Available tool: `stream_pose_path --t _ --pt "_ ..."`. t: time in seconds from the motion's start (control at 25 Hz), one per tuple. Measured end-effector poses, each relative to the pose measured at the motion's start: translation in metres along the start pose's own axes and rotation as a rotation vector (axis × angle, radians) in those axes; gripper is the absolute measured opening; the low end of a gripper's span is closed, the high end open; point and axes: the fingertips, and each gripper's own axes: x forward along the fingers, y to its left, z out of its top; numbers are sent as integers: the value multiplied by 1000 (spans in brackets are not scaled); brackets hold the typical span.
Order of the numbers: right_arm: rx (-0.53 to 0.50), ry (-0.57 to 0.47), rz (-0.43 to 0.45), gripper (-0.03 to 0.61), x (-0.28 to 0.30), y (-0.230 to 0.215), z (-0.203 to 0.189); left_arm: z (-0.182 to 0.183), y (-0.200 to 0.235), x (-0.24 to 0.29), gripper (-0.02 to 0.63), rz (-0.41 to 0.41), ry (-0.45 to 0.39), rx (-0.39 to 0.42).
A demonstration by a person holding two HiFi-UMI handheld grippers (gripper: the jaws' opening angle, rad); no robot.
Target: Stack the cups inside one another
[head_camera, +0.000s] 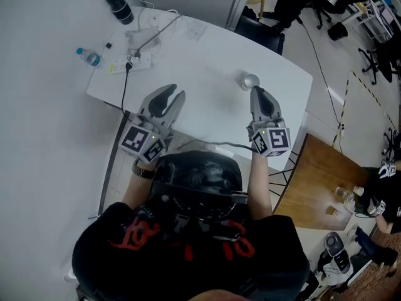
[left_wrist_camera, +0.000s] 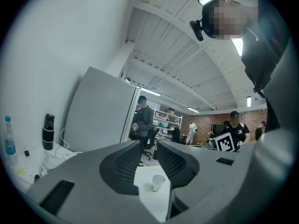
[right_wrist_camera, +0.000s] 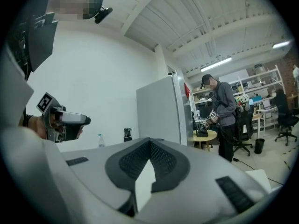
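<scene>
One white cup (head_camera: pixel 250 80) stands upright on the white table (head_camera: pixel 207 55), toward its right side. In the left gripper view the same cup (left_wrist_camera: pixel 158 183) shows through the gap between the jaws, well ahead of them. My left gripper (head_camera: pixel 177 93) (left_wrist_camera: pixel 148 146) hovers over the table's near left part, open, nothing between its fingers. My right gripper (head_camera: pixel 255 90) (right_wrist_camera: pixel 149 147) is shut and empty, its tip just on the near side of the cup. From the right gripper view the left gripper (right_wrist_camera: pixel 65 122) appears off to the left.
At the table's far left are a black flask (head_camera: pixel 119 6), a water bottle (head_camera: pixel 89 56), and a power strip (head_camera: pixel 131 63) with cables. A dark chair (head_camera: pixel 260 30) stands behind the table and a wooden table (head_camera: pixel 319 180) to the right. People stand in the room beyond.
</scene>
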Motion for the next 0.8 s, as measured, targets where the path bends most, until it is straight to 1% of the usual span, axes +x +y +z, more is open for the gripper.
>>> stream_pose_path --t 0.12,0.24,0.32,0.56,0.68,0.8 --pt "-20 -3 -40 5 -18 -3 11 0 -15 19 115 -80 4 8" --pt "-12 1 -73 5 -37 -9 15 1 -35 32 117 -138 9 8" --pt "-1 -6 -99 5 -45 -10 16 3 -41 38 117 -171 16 22" --pt "-1 -13 -183 5 -77 -21 17 -4 -63 54 117 -237 36 81" --pt "-8 -31 -236 5 -87 -27 23 -4 -69 63 117 -272 41 96" --pt "-21 -33 -266 5 -97 -32 26 -3 -77 68 115 -302 45 102"
